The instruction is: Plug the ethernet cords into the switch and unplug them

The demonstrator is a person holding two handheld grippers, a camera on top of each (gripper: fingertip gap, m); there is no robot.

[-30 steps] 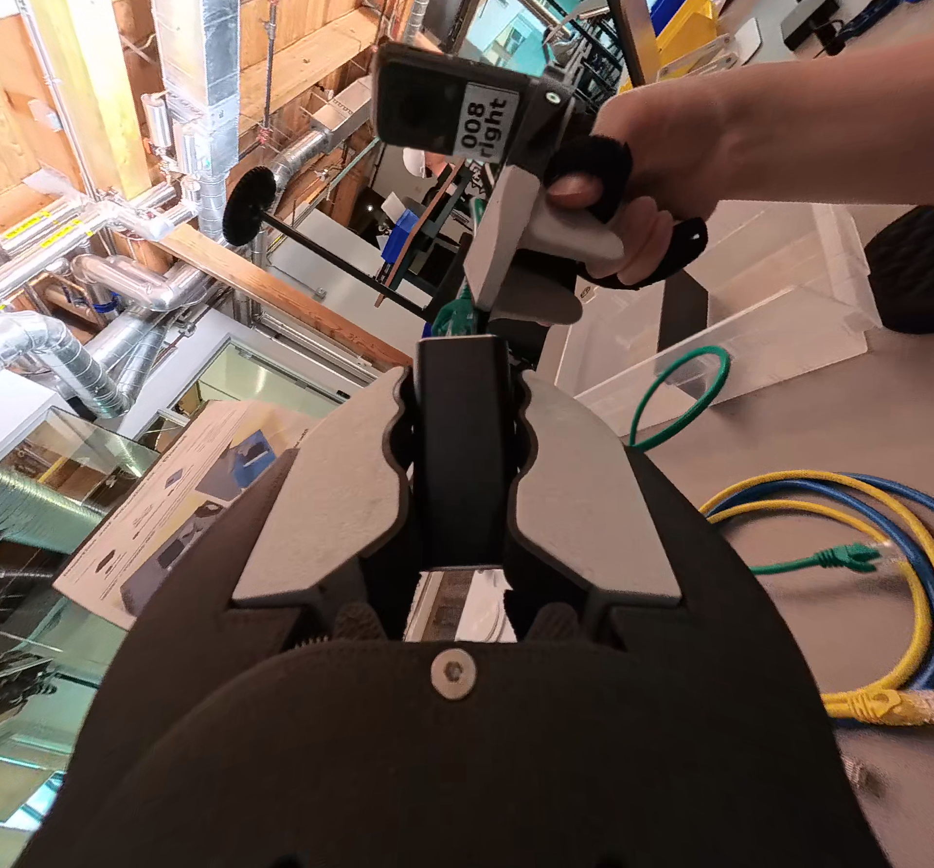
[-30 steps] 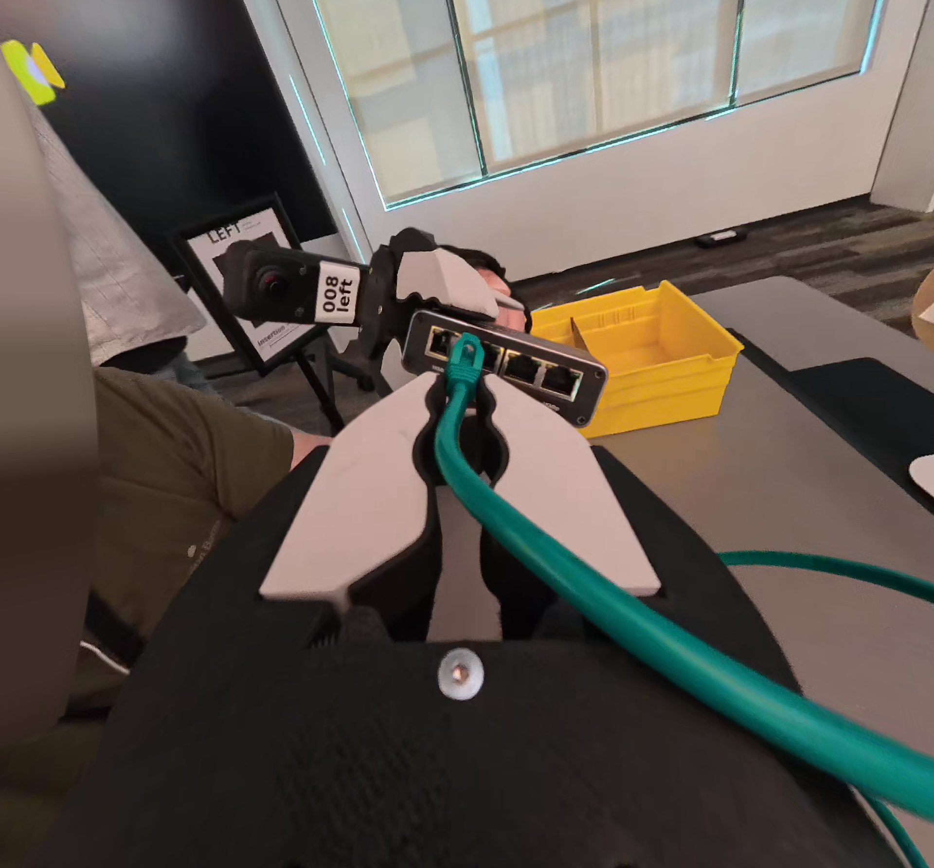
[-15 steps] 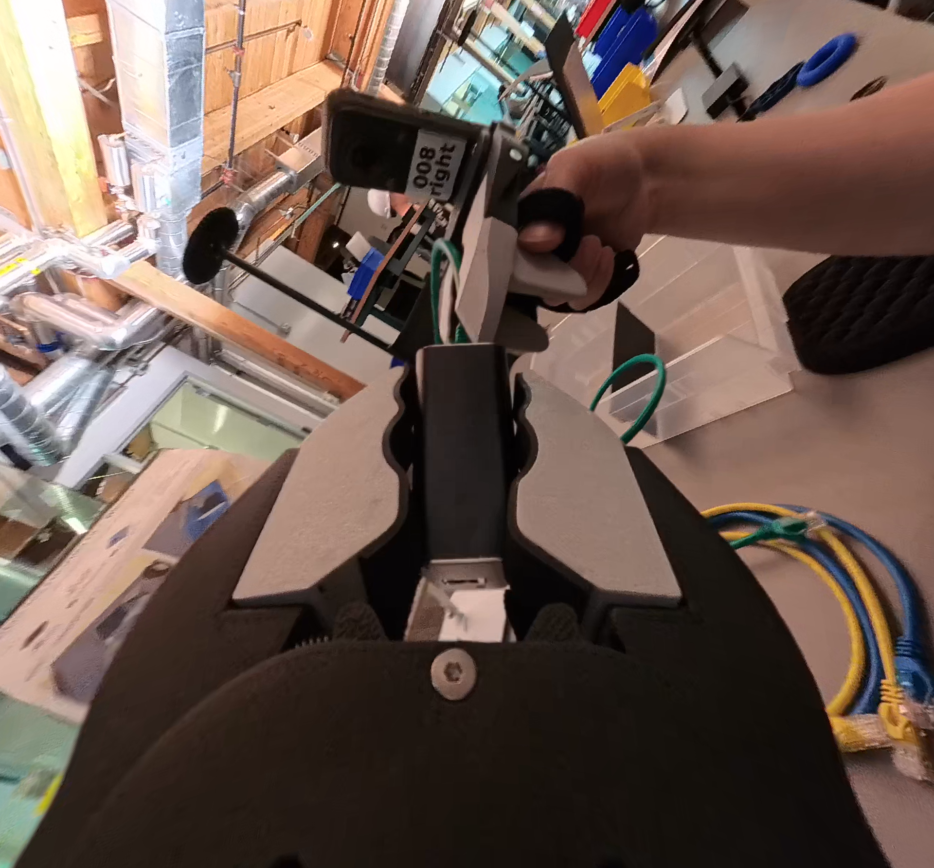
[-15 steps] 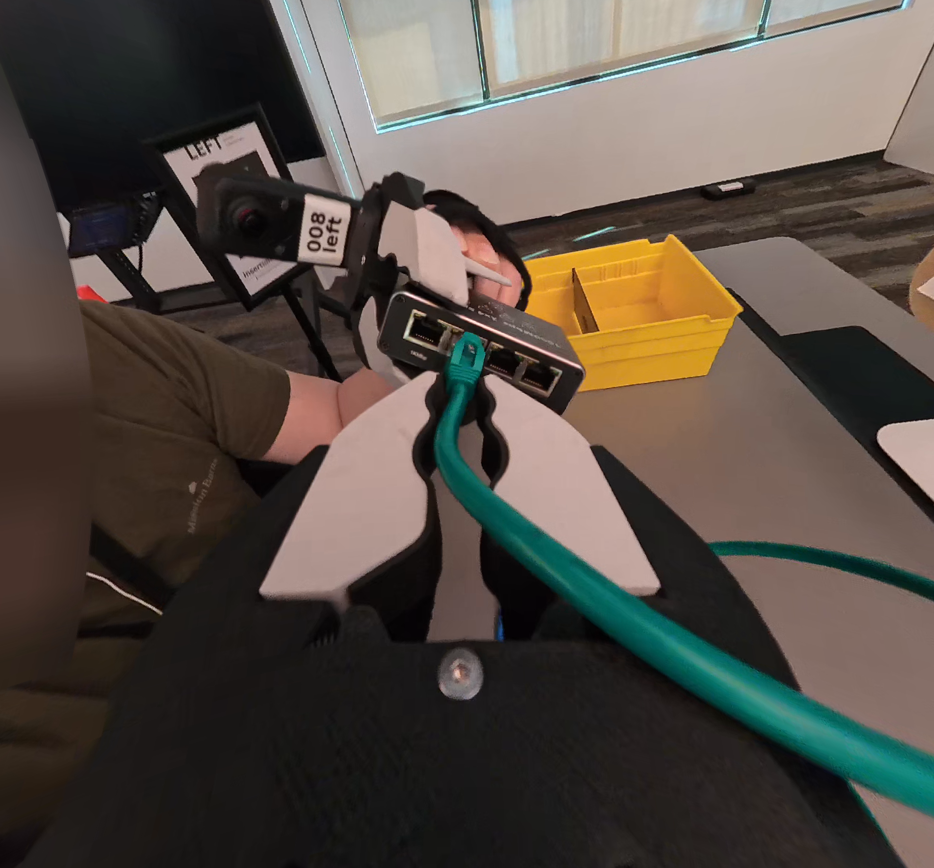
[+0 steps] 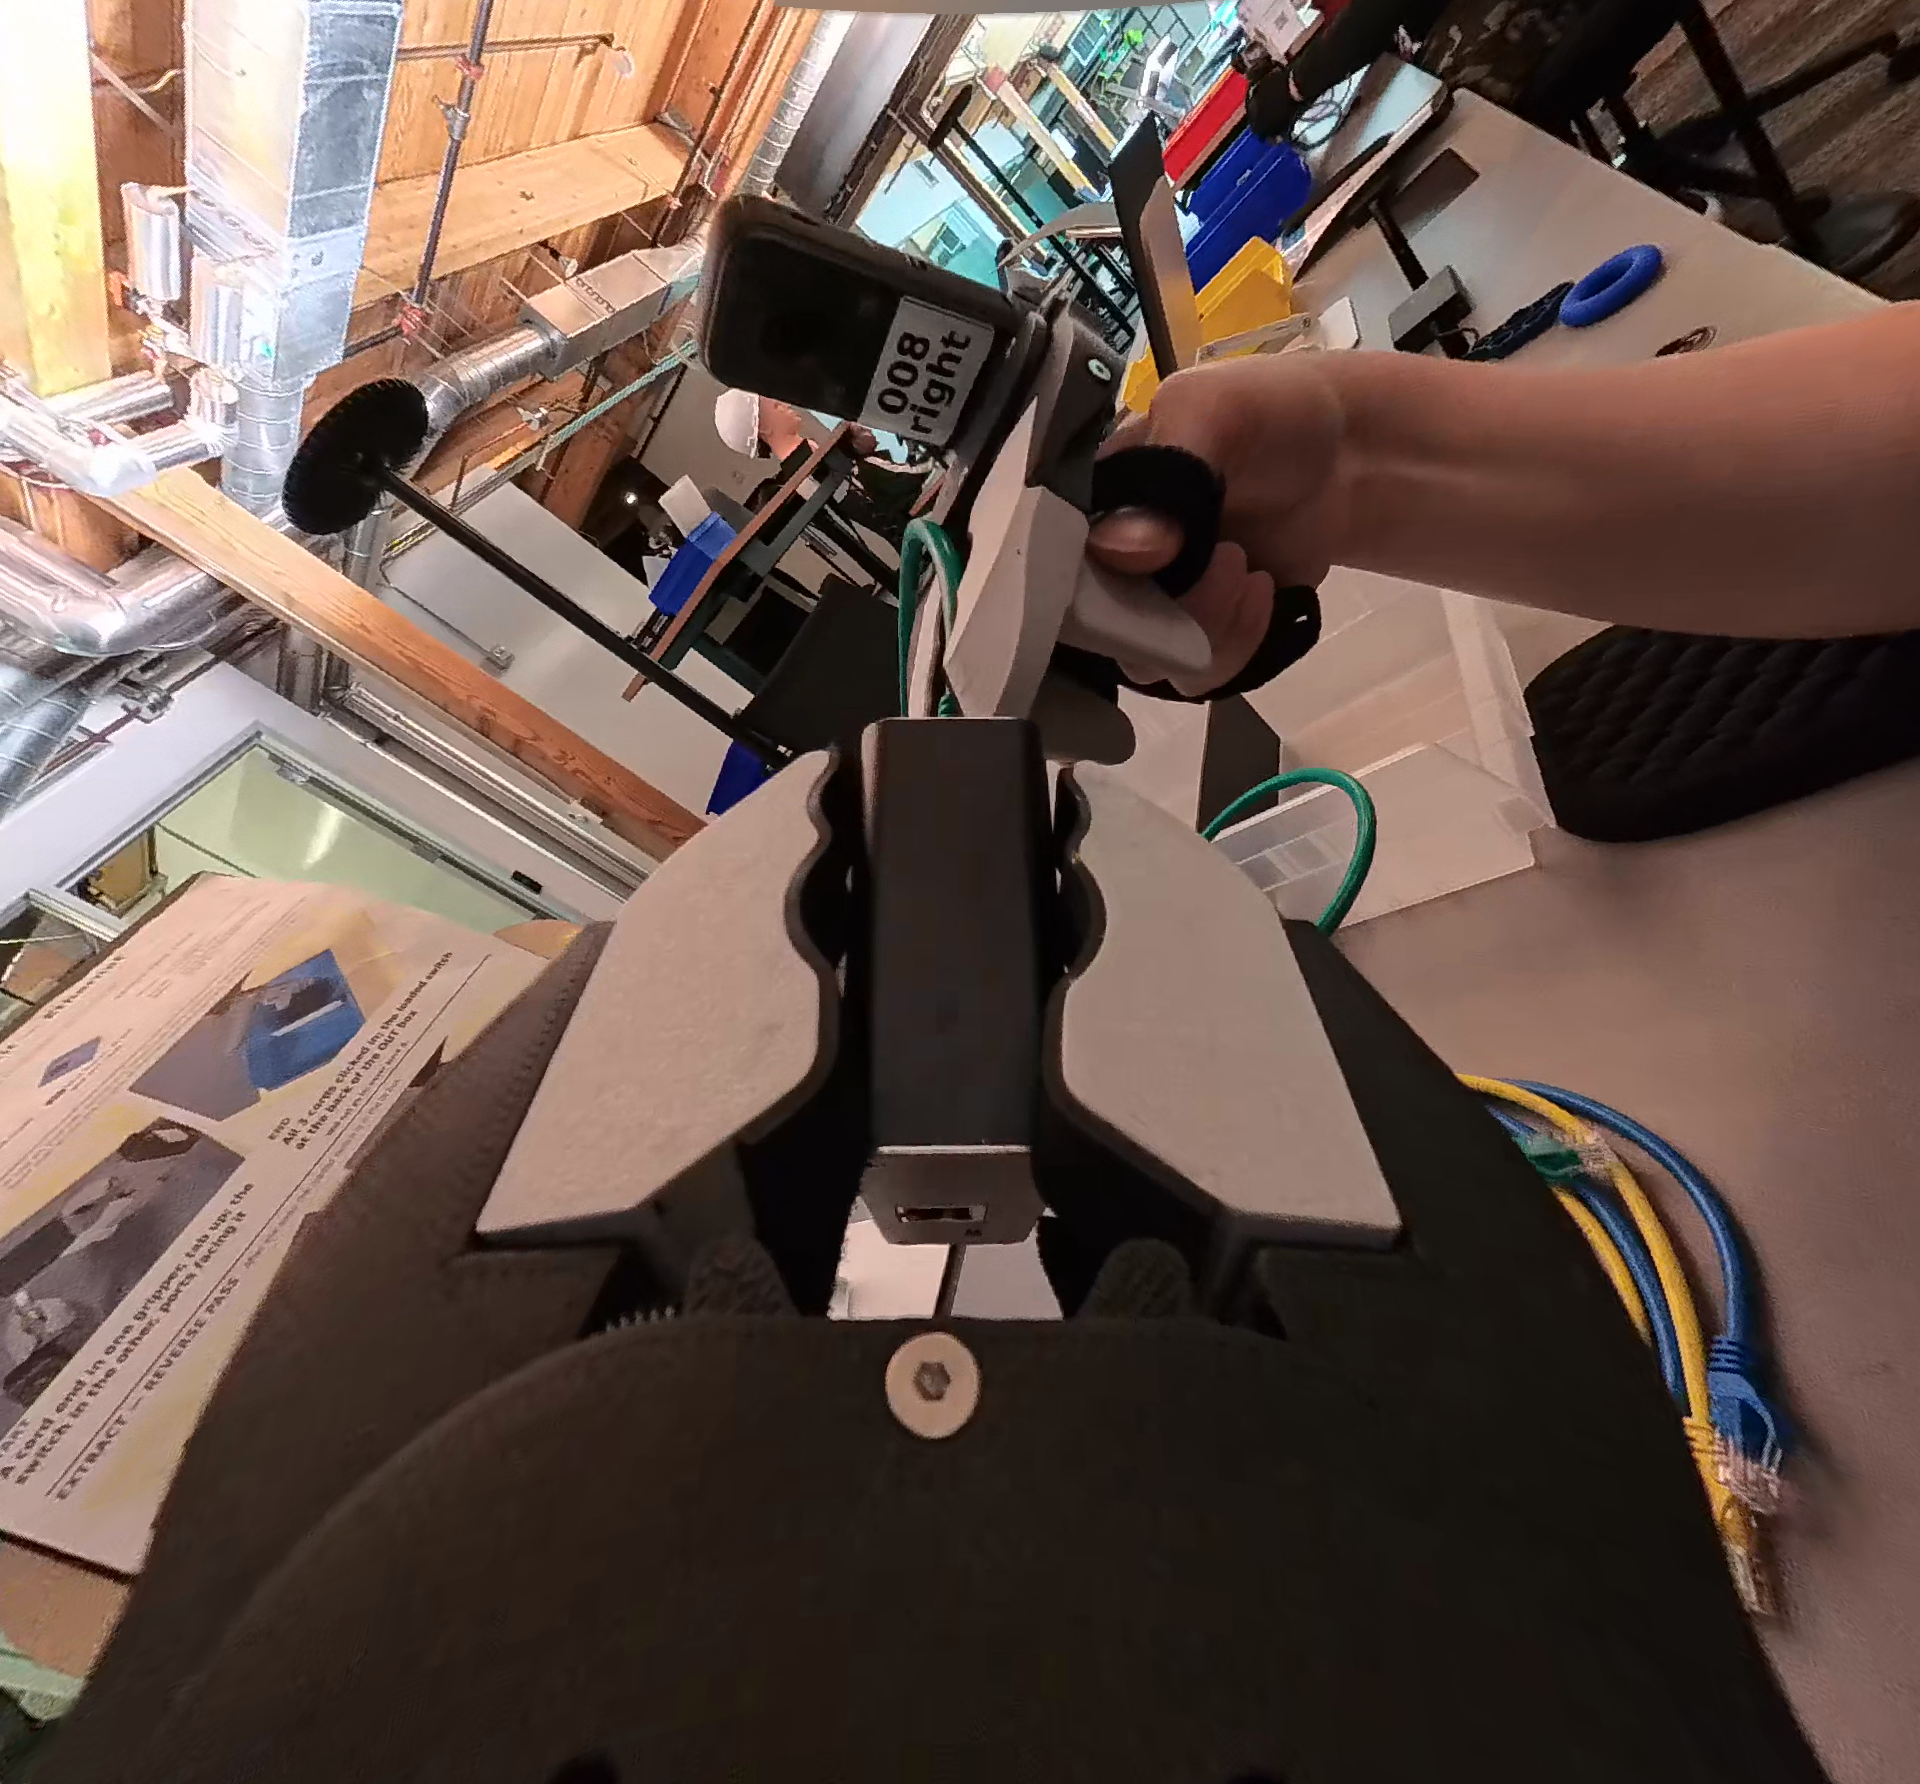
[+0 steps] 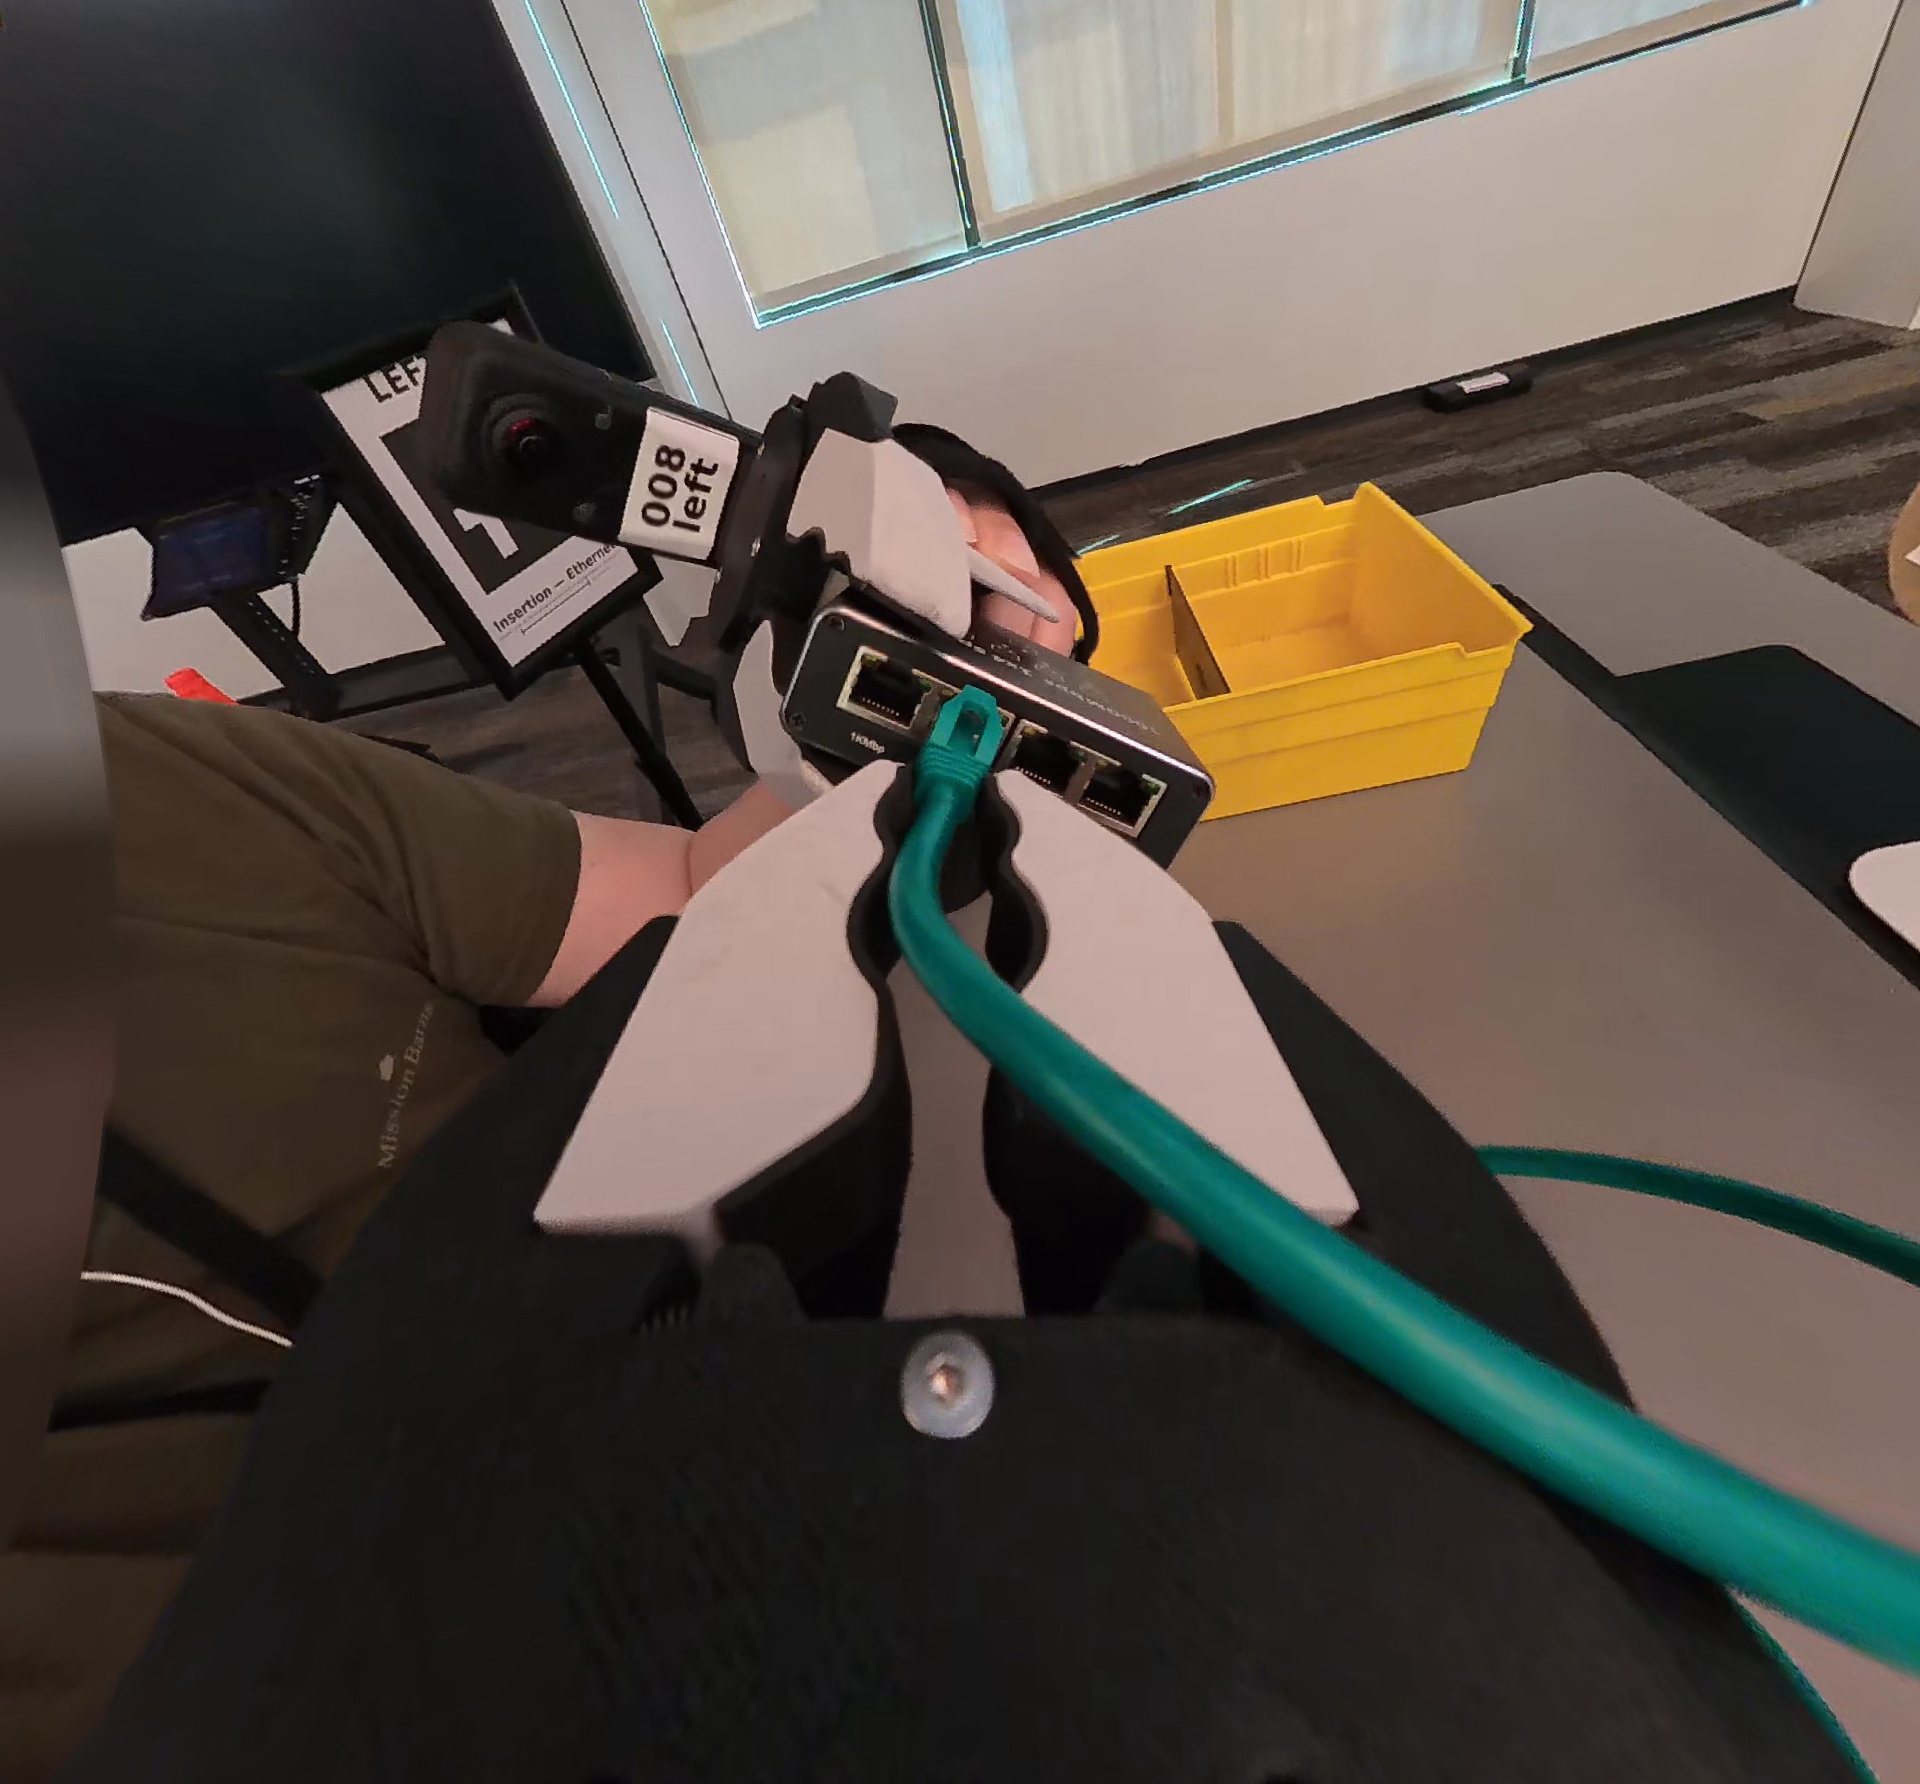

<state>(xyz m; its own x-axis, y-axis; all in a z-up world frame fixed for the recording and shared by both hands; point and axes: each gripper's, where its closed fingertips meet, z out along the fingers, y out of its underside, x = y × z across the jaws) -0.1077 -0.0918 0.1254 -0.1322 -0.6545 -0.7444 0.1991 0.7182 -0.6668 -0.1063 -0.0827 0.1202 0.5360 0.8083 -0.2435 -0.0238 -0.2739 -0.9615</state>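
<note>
My left gripper [image 5: 951, 789] is shut on the black switch [image 5: 951, 965] and holds it in the air, ports facing away. In the right wrist view the switch [image 6: 1091, 706] shows its row of ports. My right gripper [image 6: 940, 789] is shut on the green ethernet cord [image 6: 1195, 1100], just behind its plug [image 6: 961, 732]. The plug sits at the second port from the left; how deep it is in I cannot tell. The right gripper [image 5: 977, 695] also shows in the left wrist view, close above the switch's far end.
Blue and yellow cords [image 5: 1662, 1287] and a loose green plug [image 5: 1548, 1158] lie on the grey table [image 5: 1558, 986]. A clear bin [image 5: 1403, 799] stands beyond. A yellow bin [image 6: 1320, 633] sits behind the switch. A printed sheet on cardboard [image 5: 208, 1111] lies at left. My two grippers' fingertips are within a few centimetres of each other.
Both grippers shifted together while staying shut. The switch tilted a little and sits nearer in the right wrist view. The green plug stays at the second port.
</note>
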